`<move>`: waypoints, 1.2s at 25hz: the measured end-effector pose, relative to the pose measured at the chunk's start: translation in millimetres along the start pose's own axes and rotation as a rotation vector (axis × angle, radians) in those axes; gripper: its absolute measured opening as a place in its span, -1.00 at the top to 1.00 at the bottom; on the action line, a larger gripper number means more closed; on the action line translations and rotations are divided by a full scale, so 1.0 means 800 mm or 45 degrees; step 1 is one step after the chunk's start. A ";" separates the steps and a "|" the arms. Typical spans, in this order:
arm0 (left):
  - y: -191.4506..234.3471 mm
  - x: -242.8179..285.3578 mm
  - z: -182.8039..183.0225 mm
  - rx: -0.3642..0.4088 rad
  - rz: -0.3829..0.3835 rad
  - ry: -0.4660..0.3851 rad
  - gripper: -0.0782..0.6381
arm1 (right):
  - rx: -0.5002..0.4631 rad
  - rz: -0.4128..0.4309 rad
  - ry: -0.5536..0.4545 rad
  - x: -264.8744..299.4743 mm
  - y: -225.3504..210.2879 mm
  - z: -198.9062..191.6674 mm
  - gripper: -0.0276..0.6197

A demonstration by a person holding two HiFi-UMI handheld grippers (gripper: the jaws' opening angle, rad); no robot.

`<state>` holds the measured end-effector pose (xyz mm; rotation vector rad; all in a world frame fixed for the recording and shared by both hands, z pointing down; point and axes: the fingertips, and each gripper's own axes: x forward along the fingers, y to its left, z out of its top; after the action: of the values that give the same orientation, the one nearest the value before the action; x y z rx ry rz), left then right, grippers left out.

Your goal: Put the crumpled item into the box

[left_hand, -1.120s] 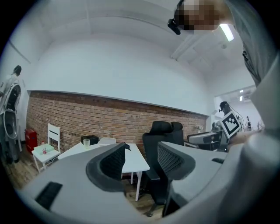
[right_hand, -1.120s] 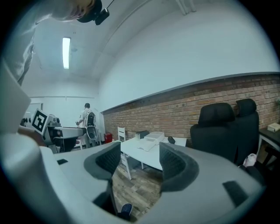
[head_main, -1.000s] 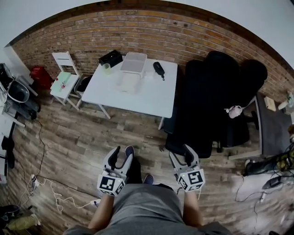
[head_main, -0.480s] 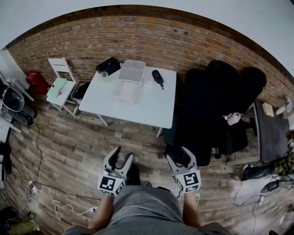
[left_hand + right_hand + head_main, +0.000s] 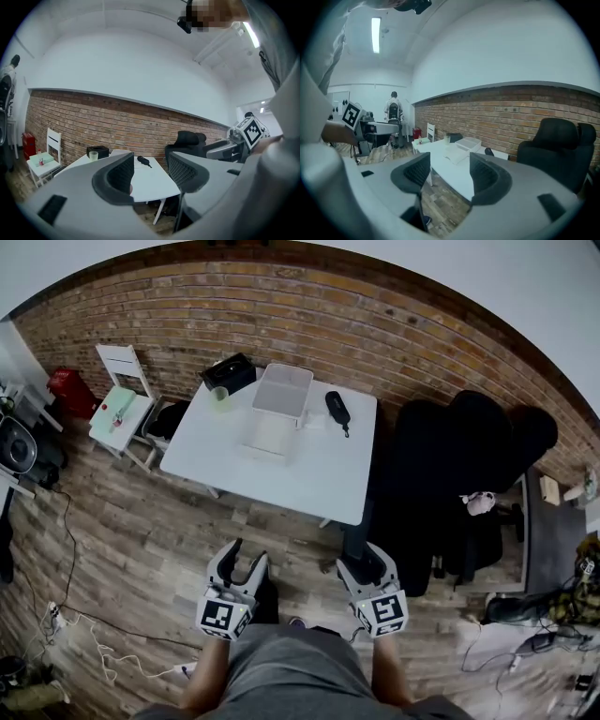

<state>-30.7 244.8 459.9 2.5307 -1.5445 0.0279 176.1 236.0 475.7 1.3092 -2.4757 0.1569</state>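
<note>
A clear lidded box (image 5: pixel 283 390) stands at the far side of the white table (image 5: pixel 309 474), against the brick wall. Just in front of it lies a pale, see-through item (image 5: pixel 270 434), too small to make out in detail. My left gripper (image 5: pixel 241 568) and right gripper (image 5: pixel 361 563) hang over the wooden floor, well short of the table's near edge. Both are open and hold nothing. The right gripper view looks past that gripper (image 5: pixel 450 171) at the box (image 5: pixel 469 143) and the pale item (image 5: pixel 453 153). The left gripper view looks past that gripper (image 5: pixel 150 173) at the table (image 5: pixel 147 182).
On the table are a green cup (image 5: pixel 220 395), a black box (image 5: pixel 228 371) and a black oblong object (image 5: pixel 337 409). A white chair (image 5: pixel 122 409) stands left of the table, black office chairs (image 5: pixel 469 474) to its right. Cables (image 5: pixel 84 634) trail across the floor at the left.
The table has come a little nearer and shifted right in the head view. Both grippers have stayed open and close to my body.
</note>
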 end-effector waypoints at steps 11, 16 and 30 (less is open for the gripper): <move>0.110 0.083 0.028 -0.009 -0.081 0.018 0.17 | 0.066 -0.048 -0.047 0.116 -0.014 0.062 0.14; 0.149 0.115 0.047 0.024 -0.160 0.016 0.17 | 0.086 -0.113 -0.047 0.161 -0.019 0.084 0.17; 0.192 0.151 0.040 -0.004 -0.260 0.065 0.17 | 0.142 -0.228 -0.013 0.204 -0.037 0.085 0.20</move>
<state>-113.5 64.8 462.7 2.6501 -1.2602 0.0626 99.4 74.6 466.4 1.5731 -2.3728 0.2484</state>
